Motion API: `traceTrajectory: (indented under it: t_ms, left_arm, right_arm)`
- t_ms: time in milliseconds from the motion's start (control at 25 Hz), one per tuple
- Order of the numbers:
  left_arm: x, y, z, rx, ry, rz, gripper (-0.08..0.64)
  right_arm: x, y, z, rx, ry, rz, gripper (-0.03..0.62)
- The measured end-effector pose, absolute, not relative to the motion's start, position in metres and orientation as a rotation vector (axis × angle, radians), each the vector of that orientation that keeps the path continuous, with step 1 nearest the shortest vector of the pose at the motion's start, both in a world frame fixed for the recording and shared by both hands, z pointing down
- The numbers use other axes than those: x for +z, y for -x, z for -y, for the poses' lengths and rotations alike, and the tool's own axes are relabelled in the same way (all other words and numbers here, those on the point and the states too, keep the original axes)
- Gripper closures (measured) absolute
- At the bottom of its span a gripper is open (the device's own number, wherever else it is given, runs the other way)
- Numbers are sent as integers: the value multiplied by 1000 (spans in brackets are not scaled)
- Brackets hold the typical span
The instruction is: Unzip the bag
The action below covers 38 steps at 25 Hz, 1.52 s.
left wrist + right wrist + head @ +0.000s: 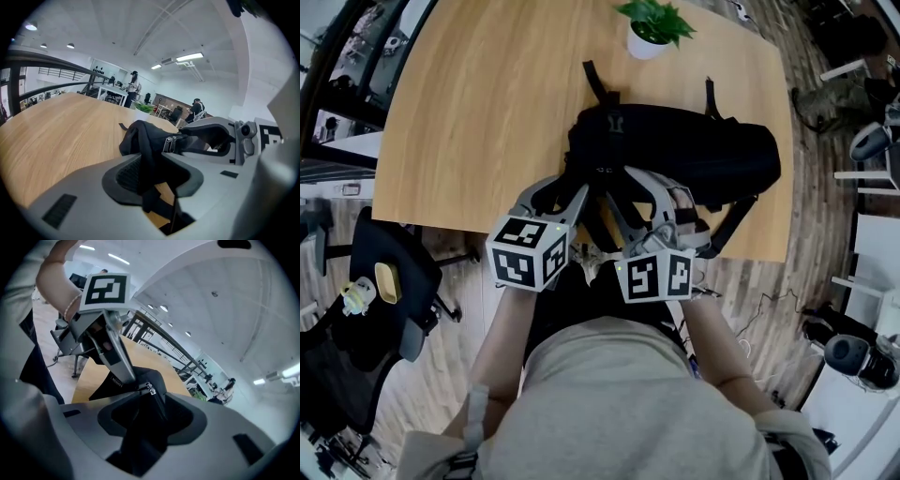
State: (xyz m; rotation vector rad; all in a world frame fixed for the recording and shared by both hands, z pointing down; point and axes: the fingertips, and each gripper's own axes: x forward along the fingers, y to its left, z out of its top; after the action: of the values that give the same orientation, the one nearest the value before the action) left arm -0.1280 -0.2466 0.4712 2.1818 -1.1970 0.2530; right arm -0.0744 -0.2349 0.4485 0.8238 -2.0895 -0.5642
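Observation:
A black backpack [694, 155] lies on the wooden table [487, 112], its near end at the front edge. Both grippers meet at that near end. My left gripper [567, 187] [157, 176] stands open around a black strap [145, 159]; wood shows in the gap beside the strap. My right gripper [628, 187] [150, 420] is open with black bag fabric [140, 437] filling the space between its jaws. Two metal zipper pulls [171, 143] [149, 390] sit together on the bag just beyond both pairs of jaws. Each gripper shows in the other's view: right gripper [220, 138], left gripper [112, 352].
A potted green plant [652, 28] in a white pot stands at the table's far edge behind the bag. A black office chair [384, 281] stands on the floor to the left. More chairs and gear crowd the right side [862, 141].

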Motion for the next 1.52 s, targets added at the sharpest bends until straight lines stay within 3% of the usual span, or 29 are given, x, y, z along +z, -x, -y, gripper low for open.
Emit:
traceTrajectory:
  t_ms: [200,480,960,1080,1240,1360,1520]
  left_arm:
    - [468,124,246,257,-2204,1170,470]
    - [467,124,247,231,-2203,1156,482]
    - [464,124,246,239,-2209,1160,482]
    - [463,124,246,237,-2214,1159,482]
    - [463,123,246,240,-2217,1155,482]
    - [462,123,246,243,-2225,1151,482]
    - [461,124,245,247,-2234,1141,483]
  right_arm:
    - [458,82,237,-673,-731,2033,414]
    - [464,91,244,-764,-688,1977,391]
    - [443,91,234,-776,-780,2044,459]
    - [434,88,234,-747,-861,2071,551]
    - [433,83,236,-665,-922,2098,560]
    - [430,82,241,-555,-977,2158,583]
    - [425,81,245,-173,-1084,2356,583]
